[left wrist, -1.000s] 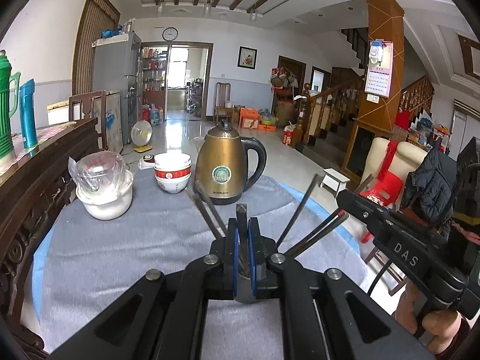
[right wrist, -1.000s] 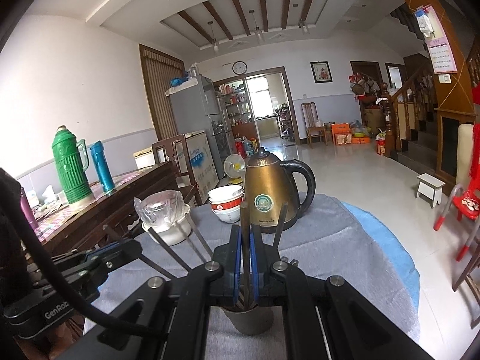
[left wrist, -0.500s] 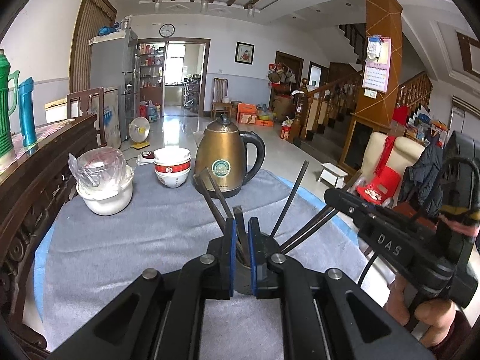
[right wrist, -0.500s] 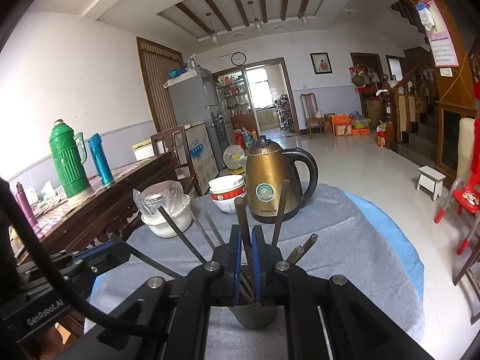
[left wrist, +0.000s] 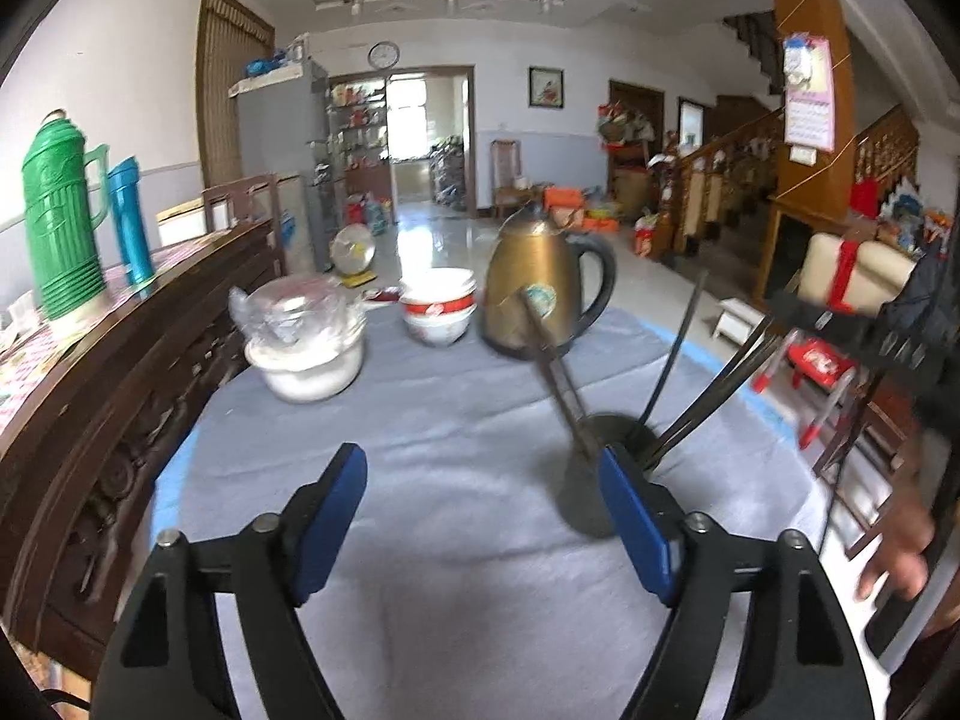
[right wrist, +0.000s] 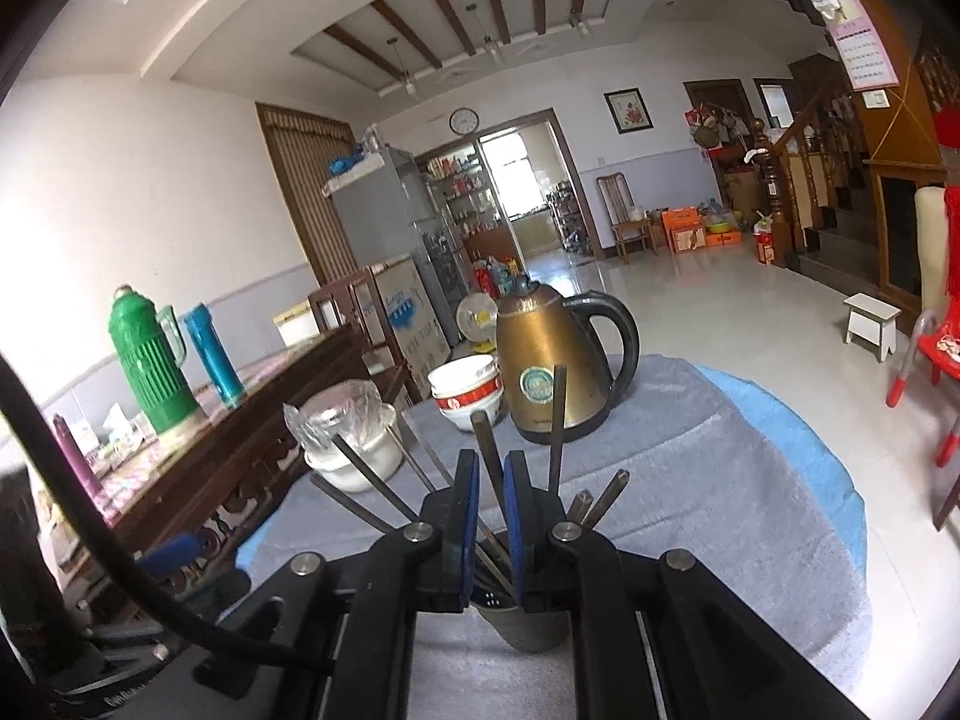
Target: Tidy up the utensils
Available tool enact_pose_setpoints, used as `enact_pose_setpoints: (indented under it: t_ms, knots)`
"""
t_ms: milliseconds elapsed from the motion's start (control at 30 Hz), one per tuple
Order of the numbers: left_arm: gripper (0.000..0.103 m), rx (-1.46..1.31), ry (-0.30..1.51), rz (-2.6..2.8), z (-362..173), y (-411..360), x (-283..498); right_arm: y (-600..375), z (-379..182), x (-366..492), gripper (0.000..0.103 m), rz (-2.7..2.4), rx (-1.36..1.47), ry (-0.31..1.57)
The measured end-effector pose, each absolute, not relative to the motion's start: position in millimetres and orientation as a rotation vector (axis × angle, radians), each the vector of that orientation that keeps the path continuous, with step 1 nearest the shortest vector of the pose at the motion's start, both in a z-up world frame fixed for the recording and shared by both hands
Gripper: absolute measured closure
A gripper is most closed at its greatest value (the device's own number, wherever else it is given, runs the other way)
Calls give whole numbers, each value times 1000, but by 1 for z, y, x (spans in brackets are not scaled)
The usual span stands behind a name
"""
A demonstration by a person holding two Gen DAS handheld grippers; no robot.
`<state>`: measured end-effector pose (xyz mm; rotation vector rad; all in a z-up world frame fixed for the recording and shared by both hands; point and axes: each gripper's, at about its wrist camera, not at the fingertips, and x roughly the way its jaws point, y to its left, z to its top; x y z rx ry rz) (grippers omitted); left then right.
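Observation:
A dark metal utensil holder (left wrist: 591, 480) stands on the grey tablecloth, with several dark utensil handles (left wrist: 672, 354) fanning out of it. My left gripper (left wrist: 483, 492) is open and empty, with the holder just inside its right finger. In the right wrist view the holder (right wrist: 528, 624) sits right under my right gripper (right wrist: 491, 468). That gripper is nearly closed around one dark utensil handle (right wrist: 485, 444) that stands in the holder among several other utensils (right wrist: 557, 420).
A gold kettle (left wrist: 540, 282), stacked red-and-white bowls (left wrist: 437, 306) and a plastic-covered white bowl (left wrist: 303, 342) stand at the table's far side. A dark wooden cabinet (left wrist: 120, 372) with green and blue flasks (left wrist: 60, 240) runs along the left. The table's edge (left wrist: 774, 414) lies to the right.
My left gripper has opened wide and drawn back from the holder, letting go of the utensil it held. My right gripper stays over the holder, closed around a handle.

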<state>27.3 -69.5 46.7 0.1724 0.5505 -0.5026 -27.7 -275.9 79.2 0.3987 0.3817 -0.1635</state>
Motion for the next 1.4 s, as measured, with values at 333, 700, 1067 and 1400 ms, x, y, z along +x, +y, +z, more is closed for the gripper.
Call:
enact_pose_setpoints:
  t_ms: [333,700,1067,1400]
  knots:
    - [10,212,616,-304,37,-33,21,-250,104,-66,85,-72,370,308]
    - [9,262,599,-180,46,-13,-5,-211,117,-110,24,-82,269,255]
    - [9,265,520,-194,71,-14,-54,-205,127,-154,24,-139,266,250]
    - [9,246,464,-180,93,-4,-86,-189,142,-188,24,-130,231,212]
